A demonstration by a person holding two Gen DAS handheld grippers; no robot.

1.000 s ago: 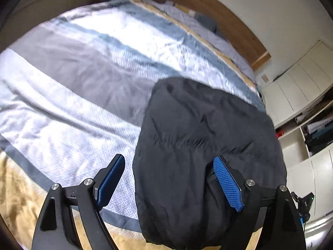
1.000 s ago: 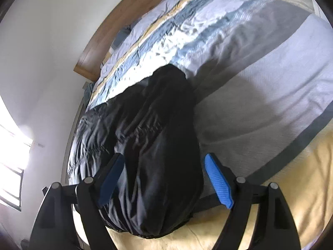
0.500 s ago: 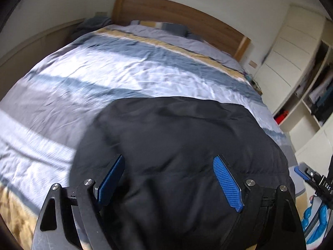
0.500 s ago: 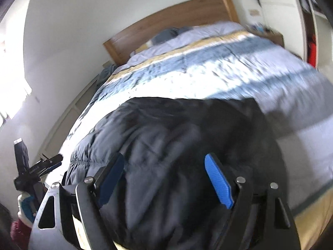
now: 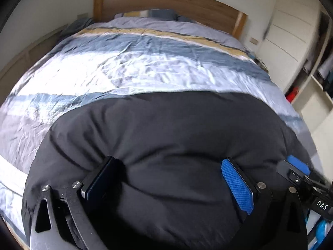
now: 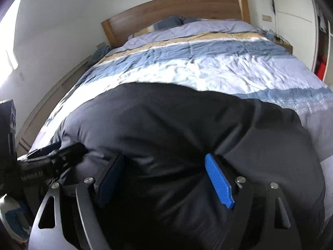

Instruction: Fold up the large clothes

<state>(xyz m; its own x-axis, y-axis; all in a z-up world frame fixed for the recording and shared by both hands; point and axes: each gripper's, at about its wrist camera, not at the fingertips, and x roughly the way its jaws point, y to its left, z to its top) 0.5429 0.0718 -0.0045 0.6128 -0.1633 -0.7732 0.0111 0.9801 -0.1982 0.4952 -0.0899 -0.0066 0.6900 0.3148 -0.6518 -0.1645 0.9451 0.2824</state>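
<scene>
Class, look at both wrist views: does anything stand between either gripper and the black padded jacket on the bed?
Nothing visible does. The black padded jacket bulges directly between the fingers of the left gripper, whose jaws are opening, and of the right gripper. Around it lies only the striped duvet.

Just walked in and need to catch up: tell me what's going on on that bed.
A person is folding a bulky black padded jacket on the striped bed cover, a handheld gripper in each hand. The left gripper and right gripper sit side by side at the jacket's near edge, each with a thick roll of it between its fingers. The left jaws are opening; the right pads press into the fabric.
</scene>
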